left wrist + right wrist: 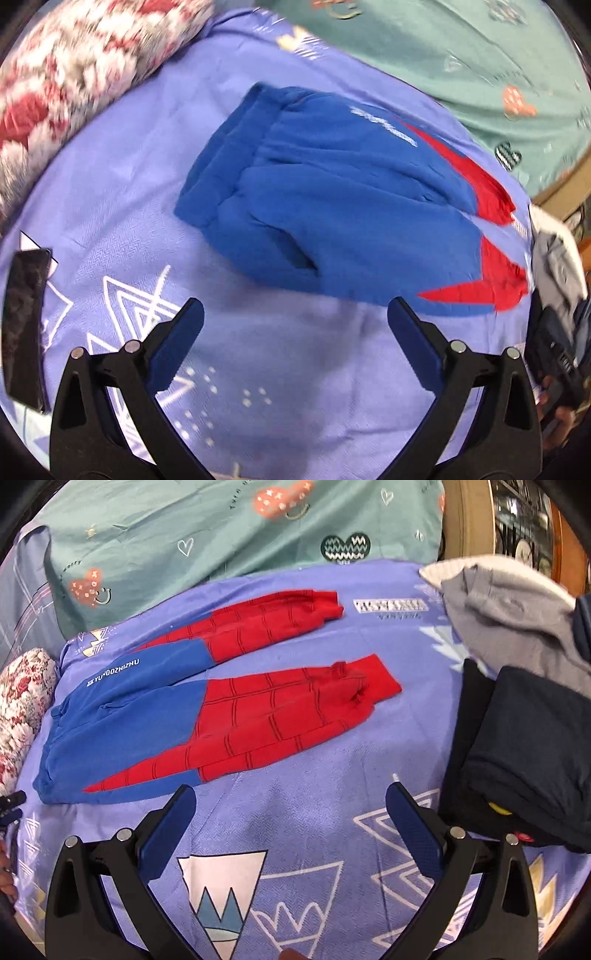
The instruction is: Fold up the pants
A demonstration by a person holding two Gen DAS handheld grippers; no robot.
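**Pants laid flat, both grippers wide and empty**

The pants (pixel 207 705) are seen spread on the lilac bedsheet (pixel 314 812), blue at the waistband (pixel 221 155) and red with a dark web grid down both legs, which lie splayed apart. The fabric is judged soft, light and limp, likely to sag and crease when lifted; a hold at a hem cuff (pixel 373 679) or at the waistband corner is judged best, where the cloth is doubled and thicker. The left gripper (pixel 295 317) is held just short of the waist end, jaws spread wide, nothing gripped. The right gripper (pixel 291 801) is likewise fully spread and empty, near the leg side. A dark folded garment (pixel 517 757) and a grey garment (pixel 509 616) are stacked to the right, a floral pillow (pixel 74 74) to the left
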